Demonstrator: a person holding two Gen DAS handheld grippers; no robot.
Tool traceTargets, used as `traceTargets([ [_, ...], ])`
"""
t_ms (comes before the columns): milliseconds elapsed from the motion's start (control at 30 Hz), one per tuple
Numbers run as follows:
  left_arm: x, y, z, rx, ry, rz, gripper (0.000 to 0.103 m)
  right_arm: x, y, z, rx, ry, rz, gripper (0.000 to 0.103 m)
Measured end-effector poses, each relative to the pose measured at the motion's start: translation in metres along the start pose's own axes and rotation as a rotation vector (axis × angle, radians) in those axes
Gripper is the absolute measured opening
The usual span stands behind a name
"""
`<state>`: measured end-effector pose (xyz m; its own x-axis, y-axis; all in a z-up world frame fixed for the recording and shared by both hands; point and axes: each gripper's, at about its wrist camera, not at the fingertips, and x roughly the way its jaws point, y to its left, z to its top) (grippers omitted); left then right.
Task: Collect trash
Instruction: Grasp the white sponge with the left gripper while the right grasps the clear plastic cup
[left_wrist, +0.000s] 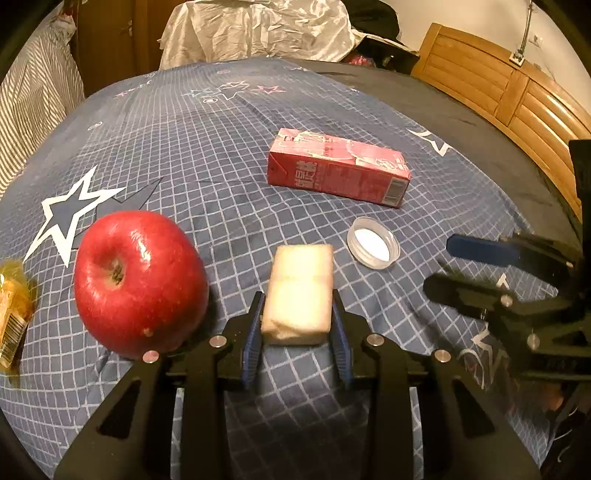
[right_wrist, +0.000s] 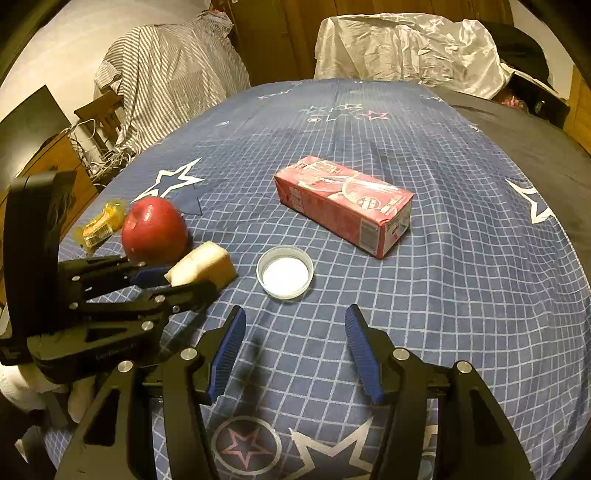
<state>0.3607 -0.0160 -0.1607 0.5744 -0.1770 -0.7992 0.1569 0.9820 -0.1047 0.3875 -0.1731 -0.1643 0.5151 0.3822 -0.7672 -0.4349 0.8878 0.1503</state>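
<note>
My left gripper (left_wrist: 297, 308) is shut on a pale tissue pack (left_wrist: 298, 293), which also shows in the right wrist view (right_wrist: 201, 266), low over the bed. My right gripper (right_wrist: 295, 325) is open and empty, just short of a clear plastic lid (right_wrist: 285, 277); the lid also shows in the left wrist view (left_wrist: 373, 242). A red drink carton (left_wrist: 338, 167) lies on its side behind the lid, seen too in the right wrist view (right_wrist: 345, 208). A yellow wrapper (right_wrist: 99, 227) lies at the left edge, also in the left wrist view (left_wrist: 13, 314).
A red apple (left_wrist: 138, 282) sits just left of the tissue pack, also in the right wrist view (right_wrist: 154, 229). Everything lies on a blue checked bedsheet (left_wrist: 207, 155). A wooden headboard (left_wrist: 517, 88) is at the right, a white plastic sheet (right_wrist: 406, 48) at the far end.
</note>
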Motion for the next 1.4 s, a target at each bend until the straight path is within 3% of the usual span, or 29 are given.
traceTargets([
  [533,-0.014,0.006,-0.02,-0.029,0.014,0.051,0.032,0.044,0.008,0.02,-0.012,0.038,0.028,0.058],
  [633,-0.013,0.004,-0.017,-0.03,0.005,0.054,0.047,0.051,0.009,0.024,-0.013,0.04,0.014,0.058],
  [833,-0.005,0.005,-0.01,-0.027,0.016,0.06,0.048,0.063,0.013,0.028,-0.029,0.046,-0.015,0.057],
  [867,-0.002,0.005,-0.01,-0.027,0.024,0.063,0.047,0.063,0.015,0.027,-0.028,0.045,-0.02,0.054],
  [967,-0.001,0.004,-0.01,-0.021,0.024,0.078,0.033,0.063,0.019,0.025,-0.032,0.045,-0.034,0.041],
  [1200,-0.008,0.004,-0.011,-0.014,-0.001,0.1,0.029,0.044,0.025,0.018,-0.01,-0.026,-0.089,0.041],
  [1400,-0.037,0.001,-0.018,-0.009,-0.067,0.123,0.029,-0.007,0.037,0.003,0.008,-0.148,-0.123,0.041],
])
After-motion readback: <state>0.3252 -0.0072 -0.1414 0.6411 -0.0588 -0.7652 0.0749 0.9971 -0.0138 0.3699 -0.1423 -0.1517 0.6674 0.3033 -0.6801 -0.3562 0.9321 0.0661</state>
